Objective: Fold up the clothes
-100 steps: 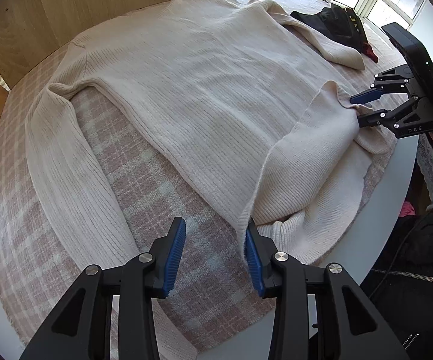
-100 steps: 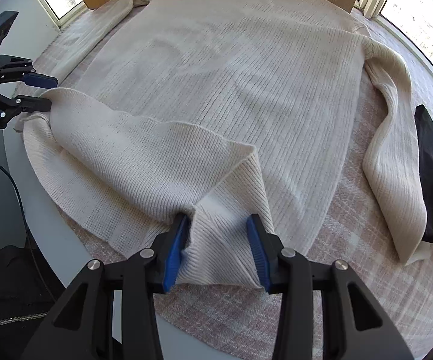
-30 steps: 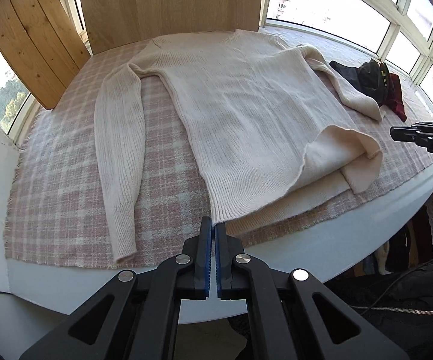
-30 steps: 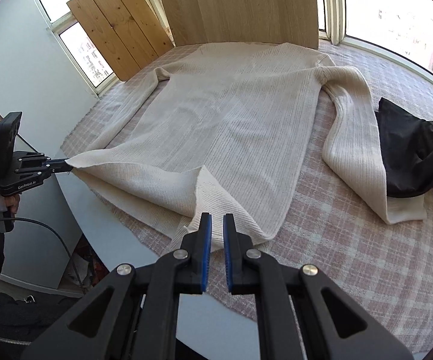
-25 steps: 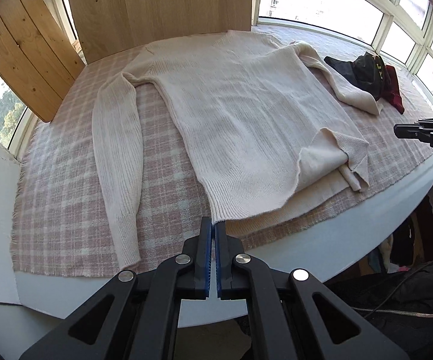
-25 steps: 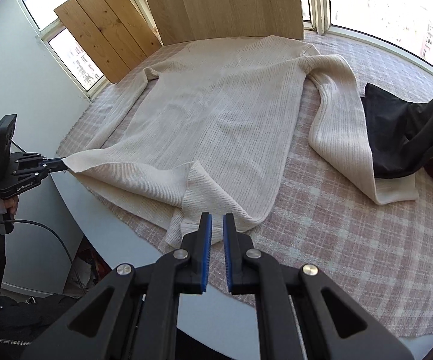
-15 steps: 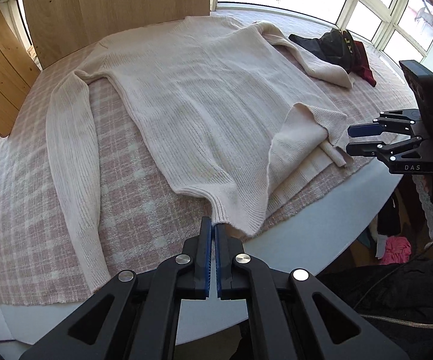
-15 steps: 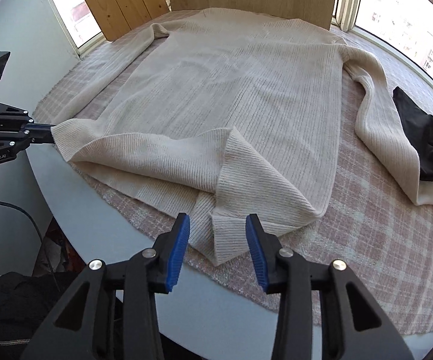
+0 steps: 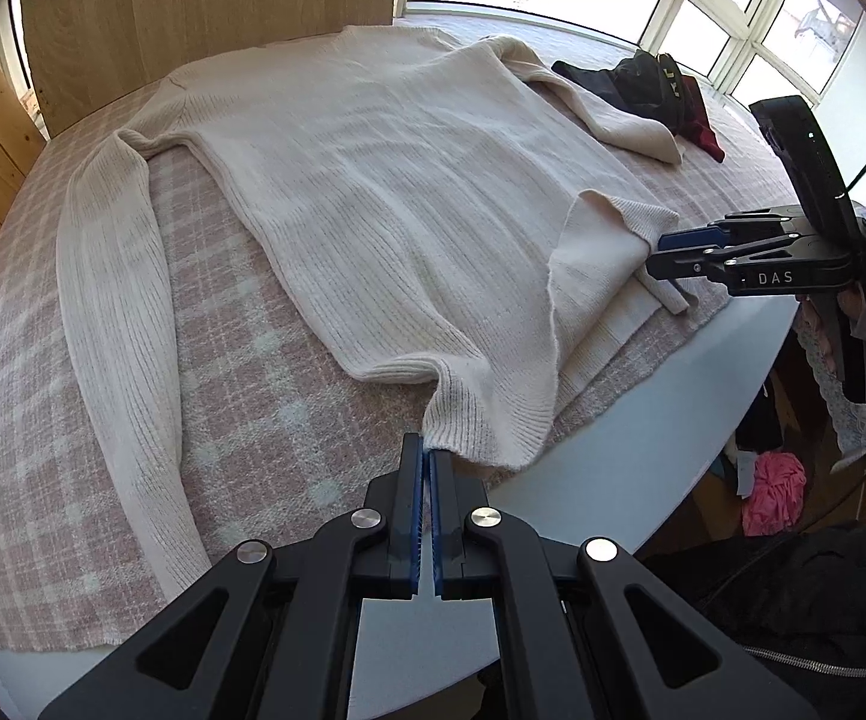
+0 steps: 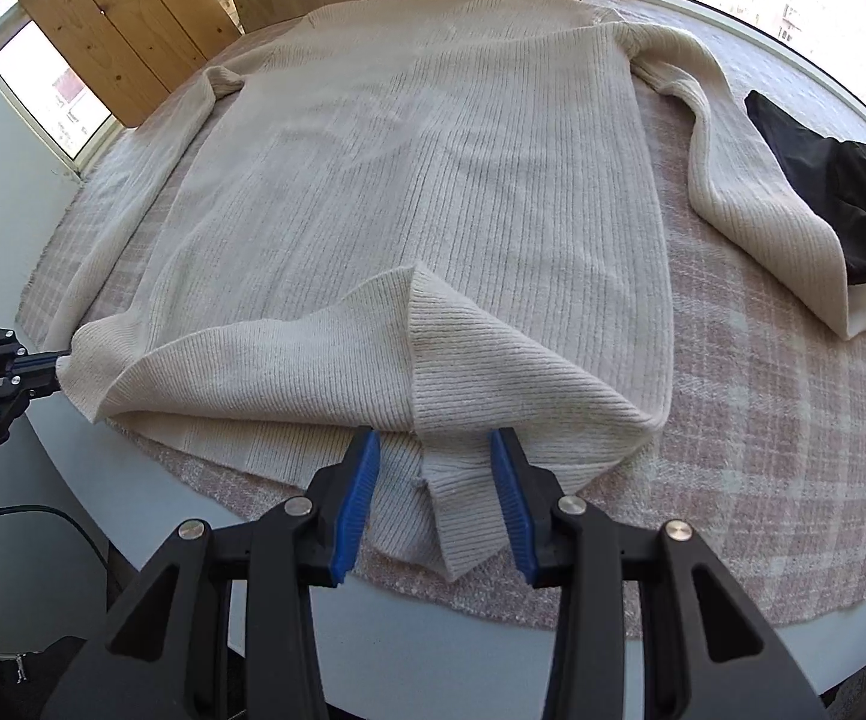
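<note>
My left claw (image 9: pixel 424 455) pinches the sweater (image 10: pixel 433 180) hem at the tabletop's (image 10: pixel 445 654) near edge. My right claw (image 10: pixel 436 474) just opened around the other corner, not squeezing, to grab it.

White letters "DAS" are showing on the right tongs (image 9: pixel 667 255); "GenRobot.AI" is showing, partly cut off, on the left tongs (image 10: pixel 51 373).

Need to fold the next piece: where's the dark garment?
In the left wrist view the dark garment lies far right on the checked cloth, beside the sweater sleeve's cuff.
</note>
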